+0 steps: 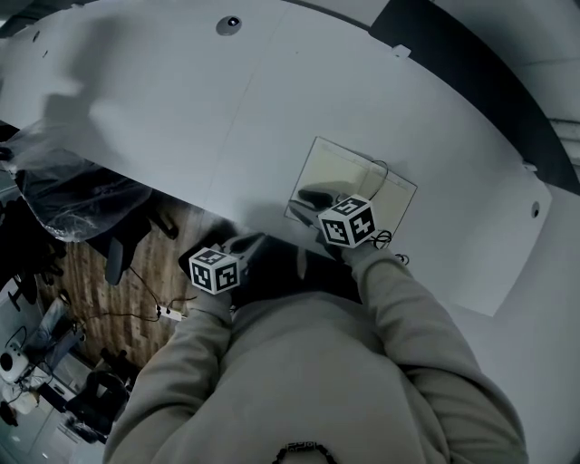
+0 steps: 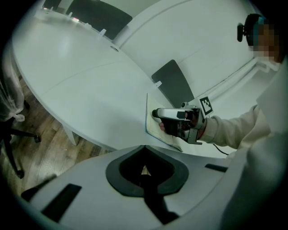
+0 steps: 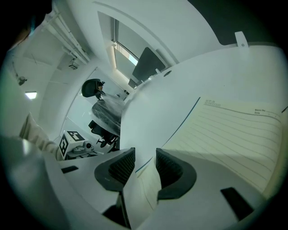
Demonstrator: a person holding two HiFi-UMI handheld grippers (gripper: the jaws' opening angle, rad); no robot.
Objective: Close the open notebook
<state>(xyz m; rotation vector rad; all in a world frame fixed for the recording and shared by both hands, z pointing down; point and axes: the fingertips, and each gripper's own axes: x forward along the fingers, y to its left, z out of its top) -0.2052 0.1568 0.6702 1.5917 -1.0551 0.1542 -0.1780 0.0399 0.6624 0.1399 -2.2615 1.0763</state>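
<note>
White table [image 1: 181, 109] holds 1 open notebook [image 1: 349, 172]; right gripper [image 3: 145, 168] jaws gape astride 1 page [image 3: 145, 191], left gripper [image 2: 144, 173] jaws clenched, empty.

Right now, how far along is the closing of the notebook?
Nothing is done yet: the notebook lies open. In hand: a sheet stands between the parted jaws of the right hand-held gripper. Left to do: grip it and fold the notebook shut. The left hand-held gripper is shut, empty.

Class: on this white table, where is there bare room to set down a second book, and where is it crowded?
Bare: the table left of the notebook and beyond it, up to the round fitting; also the stretch right of it. Crowded: the near edge, where the right tongs straddle a page.
</note>
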